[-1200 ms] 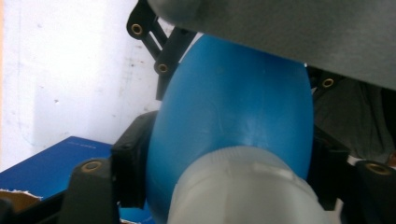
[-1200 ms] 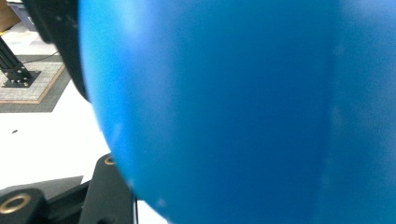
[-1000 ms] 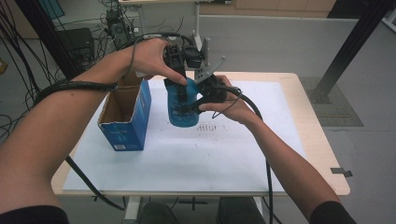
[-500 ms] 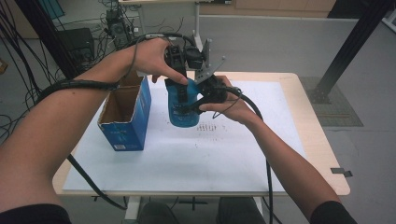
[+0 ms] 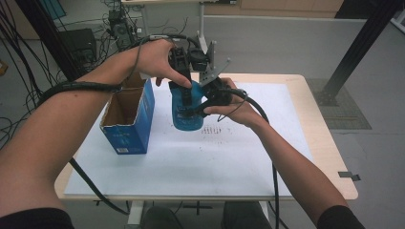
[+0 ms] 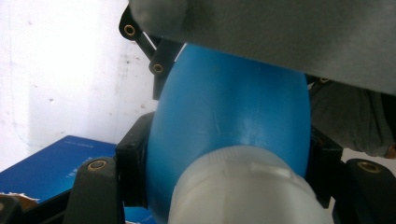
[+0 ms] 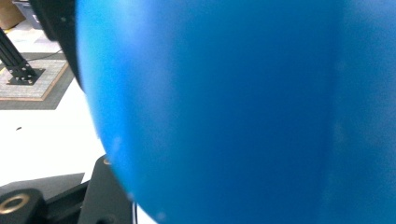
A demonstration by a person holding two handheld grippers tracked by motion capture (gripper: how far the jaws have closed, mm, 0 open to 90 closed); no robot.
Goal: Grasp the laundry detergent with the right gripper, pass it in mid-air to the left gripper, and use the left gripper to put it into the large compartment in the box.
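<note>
1. The open blue cardboard box (image 5: pixel 126 121) stands at the left of the white surface (image 5: pixel 191 167), its flaps up. It carries small white print on its near face (too small to read).
2. Just right of the box, the left gripper (image 5: pixel 184 71) comes down from above and is clamped on the top end of the blue bottle (image 5: pixel 185 110), next to its white cap (image 6: pixel 243 186).
3. The blue bottle is held up above the middle of the surface, tilted, between both grippers; a dark label patch on its side cannot be read.
4. The right gripper (image 5: pixel 203 102) is closed on the bottle's body from the right side.
5. Faint dark marks (image 5: pixel 217 131) (illegible) lie on the surface beneath the bottle.
</note>
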